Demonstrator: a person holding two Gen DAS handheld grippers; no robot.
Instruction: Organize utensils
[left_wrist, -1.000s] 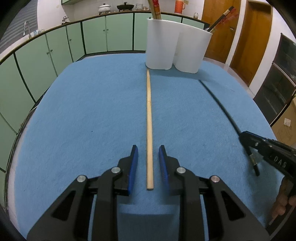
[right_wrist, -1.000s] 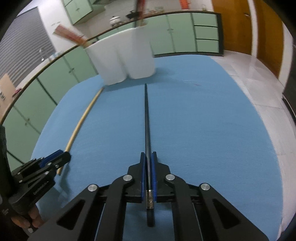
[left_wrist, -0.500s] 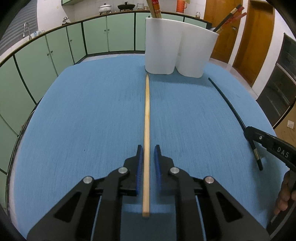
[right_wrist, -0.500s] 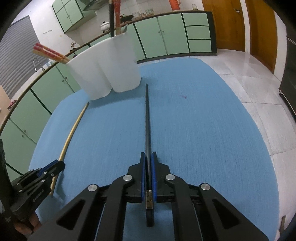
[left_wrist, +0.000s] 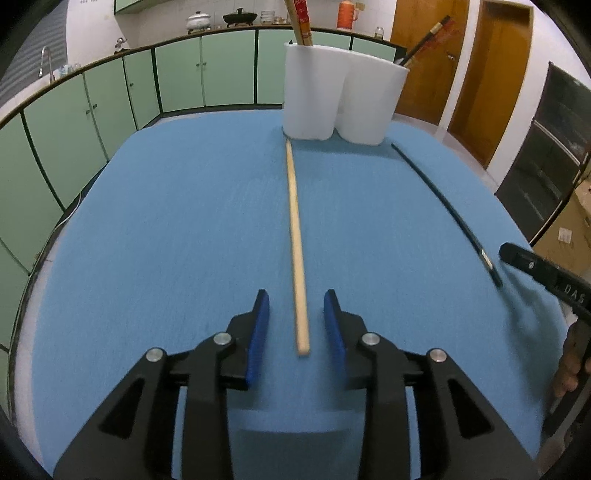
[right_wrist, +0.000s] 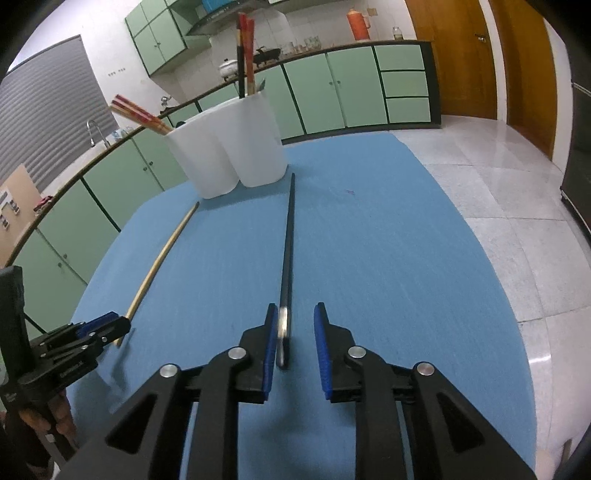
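Blue cloth (left_wrist: 177, 229) covered the table, with a white two-lobed holder (left_wrist: 343, 99) of chopsticks at its far edge. Both grippers' jaws had just been opening: the left gripper (left_wrist: 296, 321) stood spread around a pale wooden chopstick (left_wrist: 295, 229) without touching it, and the right gripper (right_wrist: 295, 336) stood spread around a slim black chopstick (right_wrist: 287, 251) lying close to its left pad.

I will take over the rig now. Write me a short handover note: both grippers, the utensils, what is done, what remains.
Left gripper: jaws just opened, wooden chopstick lies loose between them on the blue cloth.
Right gripper: jaws just opened, black chopstick between them, beside the left pad, not gripped.
White holder at the far end already has several chopsticks.
Left: grasp both chopsticks and put them in the holder.
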